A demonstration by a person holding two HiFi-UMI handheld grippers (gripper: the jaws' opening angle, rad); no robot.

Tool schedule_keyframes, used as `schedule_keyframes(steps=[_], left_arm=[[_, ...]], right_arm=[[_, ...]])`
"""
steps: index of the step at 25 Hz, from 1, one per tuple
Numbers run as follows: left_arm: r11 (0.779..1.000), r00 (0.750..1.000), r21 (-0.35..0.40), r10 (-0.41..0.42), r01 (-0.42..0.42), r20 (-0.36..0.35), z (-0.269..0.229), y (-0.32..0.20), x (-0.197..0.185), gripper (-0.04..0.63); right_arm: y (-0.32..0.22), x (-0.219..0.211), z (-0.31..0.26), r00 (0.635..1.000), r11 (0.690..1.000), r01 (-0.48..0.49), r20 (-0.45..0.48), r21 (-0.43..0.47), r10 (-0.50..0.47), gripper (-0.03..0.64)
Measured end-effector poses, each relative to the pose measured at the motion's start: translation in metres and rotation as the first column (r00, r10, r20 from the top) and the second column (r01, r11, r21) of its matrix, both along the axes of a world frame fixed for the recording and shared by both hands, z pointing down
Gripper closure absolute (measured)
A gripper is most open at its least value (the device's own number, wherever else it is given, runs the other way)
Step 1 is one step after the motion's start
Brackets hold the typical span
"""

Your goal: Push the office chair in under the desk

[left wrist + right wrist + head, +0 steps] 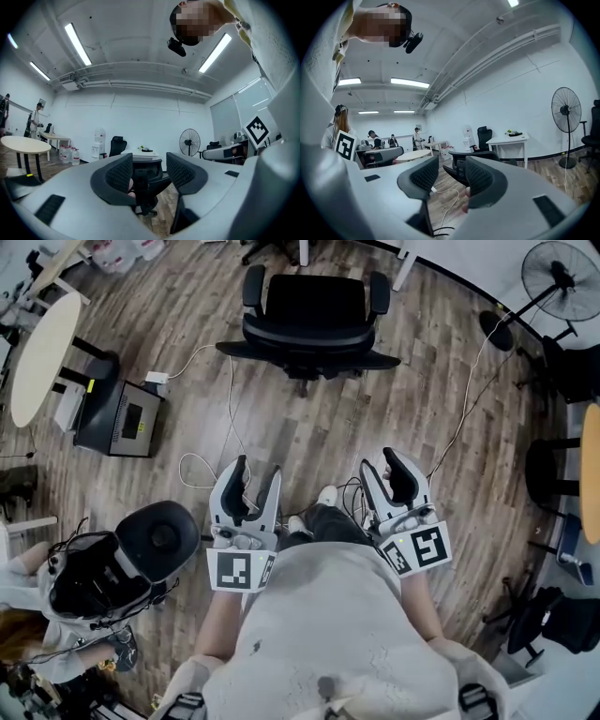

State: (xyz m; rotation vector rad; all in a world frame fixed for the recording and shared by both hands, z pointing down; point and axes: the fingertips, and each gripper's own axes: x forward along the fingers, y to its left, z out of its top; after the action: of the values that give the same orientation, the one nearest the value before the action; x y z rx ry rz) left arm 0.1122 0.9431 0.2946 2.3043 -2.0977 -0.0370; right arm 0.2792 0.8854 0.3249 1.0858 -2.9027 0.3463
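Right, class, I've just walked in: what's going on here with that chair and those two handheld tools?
A person stands on the wooden plank floor holding the left tongs and the right tongs, both open and empty. The black office chair with armrests stands ahead, its back toward the person, untouched. Its seat is in full view, not yet under the white desk beyond it.

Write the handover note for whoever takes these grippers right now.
Left gripper: jaws apart, empty. Right gripper: jaws apart, empty. Neither touches anything.
Office chair stands on open floor ahead, short of the white desk.
Done: nothing yet; the chair is not under the desk.
Left: walk up, set the grippers against the chair, push it in. Mind the white cable on the floor on the way.
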Motion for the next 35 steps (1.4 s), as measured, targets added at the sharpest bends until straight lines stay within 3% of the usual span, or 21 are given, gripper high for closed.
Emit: schedule_keyframes(steps=[4,12,23,28,35], left_arm=[[1.0,0.999,0.002,-0.026,0.026,0.029,-0.006,-0.037,0.008,0.351],[0.992,0.992,0.009,-0.123,0.123,-0.007,-0.002,-0.06,0.01,0.353],[0.994,0.994,-0.006,-0.109,0.109,0.011,0.002,-0.089,0.001,0.353],[0.997,0.997,-0.011,-0.077,0.078,0.017,-0.003,-0.127,-0.023,0.353],[0.997,0.998,-0.042,-0.068,0.068,0.012,0.003,-0.19,-0.094,0.354]], right_arm=[[-0.042,0.008,-0.005,1.0,1.0,0.019,0.011,0.004,-0.019,0.397],[-0.077,0.019,0.0,0.998,0.998,0.058,-0.021,0.026,-0.058,0.385],[-0.097,0.024,0.007,0.998,0.999,0.032,-0.056,0.012,-0.031,0.387],[-0.124,0.009,0.003,0.996,1.0,-0.026,-0.089,0.001,0.026,0.385],[-0.175,-0.048,0.004,0.987,0.998,-0.068,-0.144,-0.019,0.065,0.377]])
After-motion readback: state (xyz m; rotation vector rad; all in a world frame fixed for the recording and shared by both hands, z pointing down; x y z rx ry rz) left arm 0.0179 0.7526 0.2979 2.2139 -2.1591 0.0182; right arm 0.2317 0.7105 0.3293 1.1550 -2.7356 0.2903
